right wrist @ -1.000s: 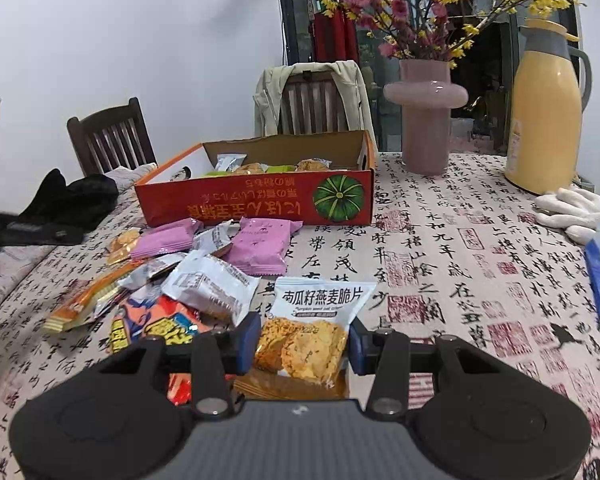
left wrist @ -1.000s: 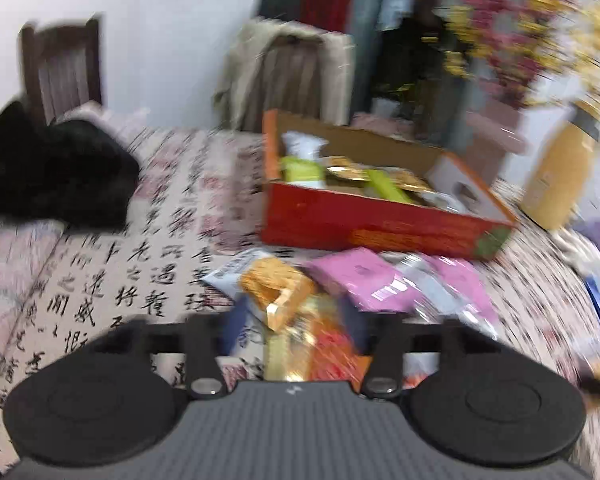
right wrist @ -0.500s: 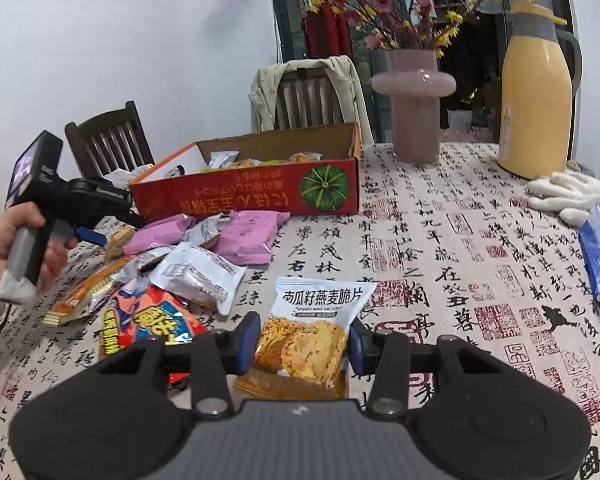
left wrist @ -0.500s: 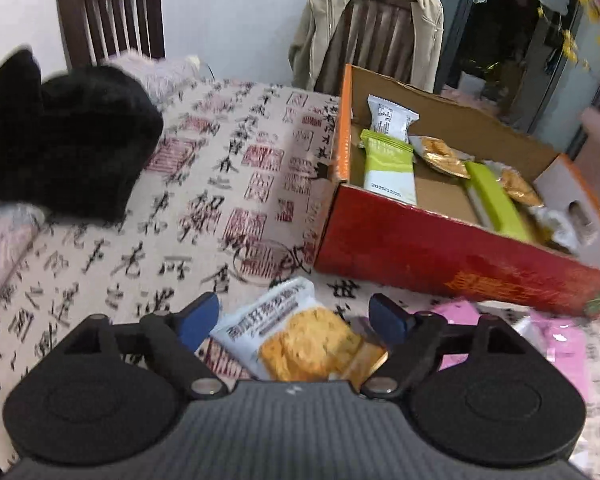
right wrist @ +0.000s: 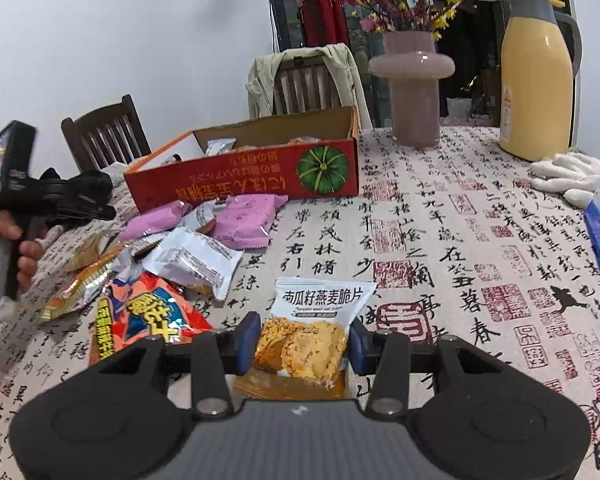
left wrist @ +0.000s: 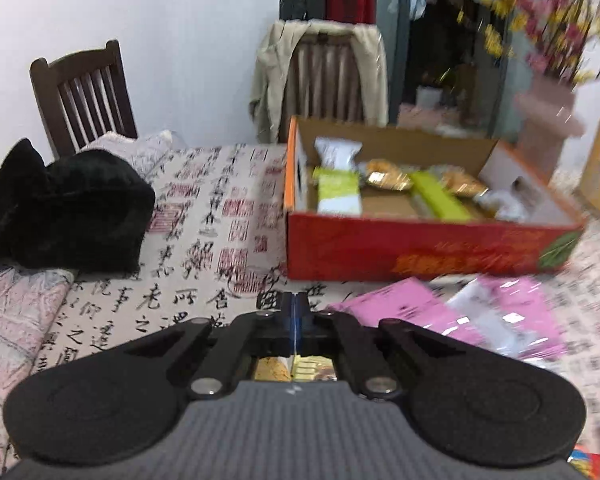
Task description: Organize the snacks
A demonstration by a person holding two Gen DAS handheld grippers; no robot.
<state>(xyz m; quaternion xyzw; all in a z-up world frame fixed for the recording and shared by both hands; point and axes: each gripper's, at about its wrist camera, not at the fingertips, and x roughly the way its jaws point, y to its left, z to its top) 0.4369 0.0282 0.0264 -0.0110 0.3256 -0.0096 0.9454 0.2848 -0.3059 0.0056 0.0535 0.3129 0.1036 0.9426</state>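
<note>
Meanwhile, the left gripper was clamped shut on a golden snack packet, while the right gripper stood open astride an oat crisp packet.

Calligraphy-print table — red box, snack packets, vase, thermos.

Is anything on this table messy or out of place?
Yes: snack packets lie in a loose, overlapping heap on the tablecloth in front of the red box, not inside it. White gloves also lie among the snacks' table.
</note>
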